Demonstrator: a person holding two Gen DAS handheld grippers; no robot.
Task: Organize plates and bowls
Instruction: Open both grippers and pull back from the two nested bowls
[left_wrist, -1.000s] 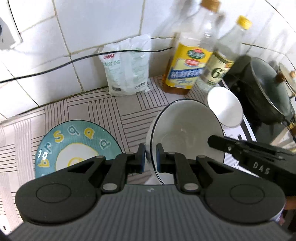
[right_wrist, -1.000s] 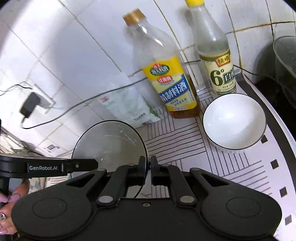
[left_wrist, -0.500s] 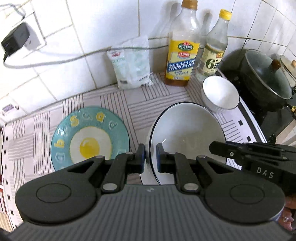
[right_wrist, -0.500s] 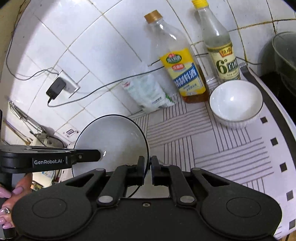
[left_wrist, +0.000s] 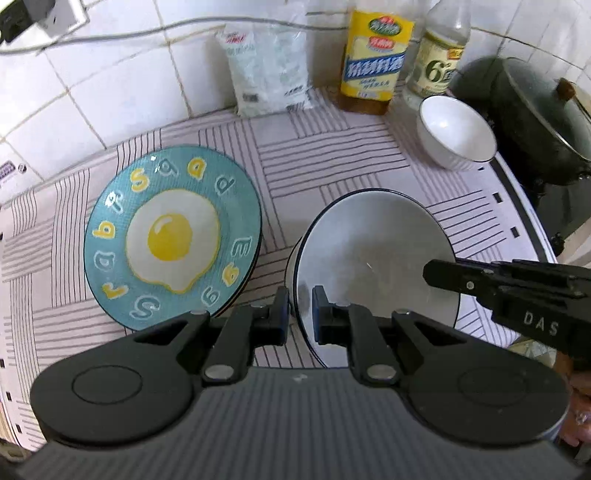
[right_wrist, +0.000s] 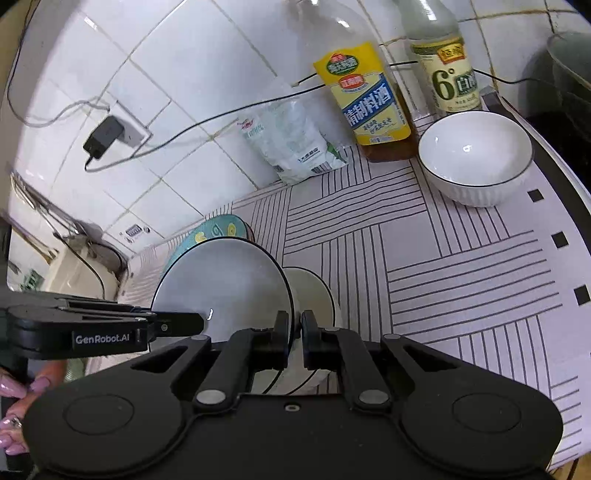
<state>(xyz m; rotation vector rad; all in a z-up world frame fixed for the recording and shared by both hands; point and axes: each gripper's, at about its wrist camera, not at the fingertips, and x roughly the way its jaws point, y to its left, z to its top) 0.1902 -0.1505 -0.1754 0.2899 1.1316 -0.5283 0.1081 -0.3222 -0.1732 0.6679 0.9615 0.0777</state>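
A white plate with a black rim (left_wrist: 373, 258) (right_wrist: 221, 288) hangs tilted just above the counter, held at both sides. My left gripper (left_wrist: 297, 314) is shut on its left rim, and my right gripper (right_wrist: 294, 325) is shut on the opposite rim. Each gripper shows in the other's view: the right gripper (left_wrist: 430, 275) and the left gripper (right_wrist: 199, 325). A white bowl (right_wrist: 314, 295) shows partly behind the plate. A teal plate with a fried-egg picture (left_wrist: 171, 236) (right_wrist: 214, 230) lies flat to the left. A small white bowl (left_wrist: 456, 133) (right_wrist: 476, 155) stands at the back right.
Along the tiled wall stand a yellow-labelled bottle (left_wrist: 373, 62), a clear vinegar bottle (left_wrist: 439, 66) and a white bag (left_wrist: 267, 74). A dark lidded pot (left_wrist: 535, 122) sits on the stove at right. A charger (right_wrist: 103, 136) and cable hang on the wall. A hand (right_wrist: 18, 387) holds the left gripper.
Both grippers have carried the white plate back from the wall and lower over the counter. The teal egg plate has come fully into the left wrist view.
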